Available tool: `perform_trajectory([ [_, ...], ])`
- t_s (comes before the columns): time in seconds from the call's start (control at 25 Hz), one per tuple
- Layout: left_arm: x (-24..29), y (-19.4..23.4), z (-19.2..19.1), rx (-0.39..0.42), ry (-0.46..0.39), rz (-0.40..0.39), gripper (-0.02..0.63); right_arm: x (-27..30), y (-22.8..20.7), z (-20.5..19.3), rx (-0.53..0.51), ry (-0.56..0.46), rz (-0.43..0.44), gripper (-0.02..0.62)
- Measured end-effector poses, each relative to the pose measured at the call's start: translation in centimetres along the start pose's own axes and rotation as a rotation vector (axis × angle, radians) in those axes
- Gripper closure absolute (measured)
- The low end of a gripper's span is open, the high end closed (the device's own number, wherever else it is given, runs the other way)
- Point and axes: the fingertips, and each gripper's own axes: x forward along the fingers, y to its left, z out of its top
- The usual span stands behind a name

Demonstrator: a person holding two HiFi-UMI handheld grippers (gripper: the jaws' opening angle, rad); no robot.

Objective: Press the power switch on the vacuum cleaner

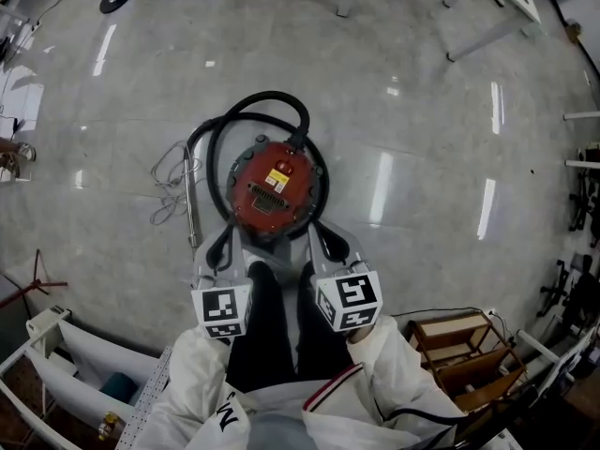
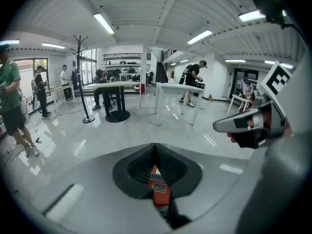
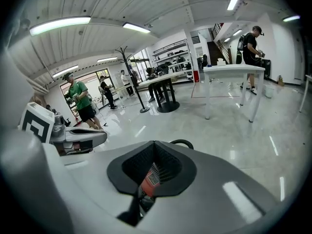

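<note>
Nothing is getting pressed yet: the left gripper [image 1: 221, 253] and right gripper [image 1: 330, 249] are hovering at lower centre, jaws closed on nothing, clear of the red vacuum cleaner [image 1: 272, 190].

The left gripper's [image 2: 156, 151] jaws meet at their tips, with the red vacuum cleaner [image 2: 160, 192] showing through the gap below.

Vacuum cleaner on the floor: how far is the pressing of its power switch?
Done: the left gripper and right gripper are at the near edge of the red vacuum cleaner. In hand: both hang there, jaws together. Left: neither tip is on the red top, so the switch seems not yet pressed.
</note>
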Motion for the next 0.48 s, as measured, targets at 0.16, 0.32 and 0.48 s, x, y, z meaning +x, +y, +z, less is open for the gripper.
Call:
perform_trajectory([
  [0.16, 2.0, 0.8, -2.1, -0.014, 0.013, -0.001, 0.606, 2.0, -0.8, -1.4, 0.006, 0.012, -0.012, 0.595],
  [0.32, 4.0, 0.9, -4.0, -0.016, 0.021, -0.017, 0.606, 3.8, -1.4, -3.4, 0.015, 0.027, -0.020, 0.595],
  [0.48, 6.1, 1.0, -5.9, -0.022, 0.031, -0.027, 0.606, 6.0, -1.8, -5.7, 0.024, 0.049, -0.021, 0.595],
])
